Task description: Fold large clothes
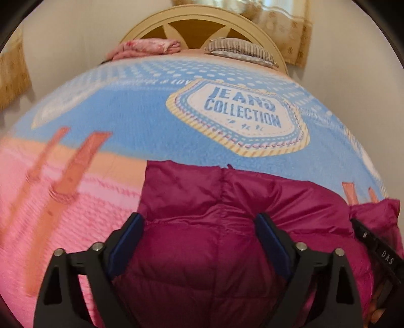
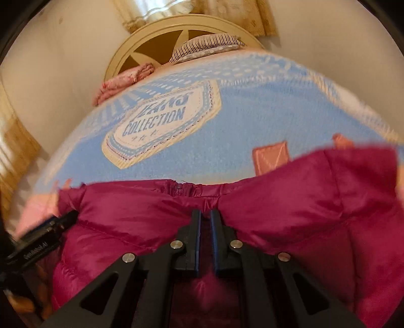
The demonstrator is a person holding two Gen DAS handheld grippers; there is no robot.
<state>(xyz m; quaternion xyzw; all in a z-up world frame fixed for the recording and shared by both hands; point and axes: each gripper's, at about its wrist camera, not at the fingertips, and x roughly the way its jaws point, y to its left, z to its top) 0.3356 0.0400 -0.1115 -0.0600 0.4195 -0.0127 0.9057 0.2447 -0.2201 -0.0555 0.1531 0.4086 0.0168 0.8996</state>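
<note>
Right wrist view: the right hand-held gripper [image 2: 205, 214] is clamped on the magenta jacket [image 2: 290, 214] (near its zipper); the left hand-held gripper [image 1: 199, 222], jaws apart, is held over the jacket's left half.

Bed with printed blanket, bedding at headboard

Blue-pink blanket [image 1: 141, 118] with "JEANS COLLECTION" badge [image 1: 240, 113]; striped pillow [image 1: 242, 49] and folded pink cloth [image 1: 149, 49] against cream arched headboard [image 1: 199, 15]; yellow lace curtain [image 1: 285, 27] behind.
</note>
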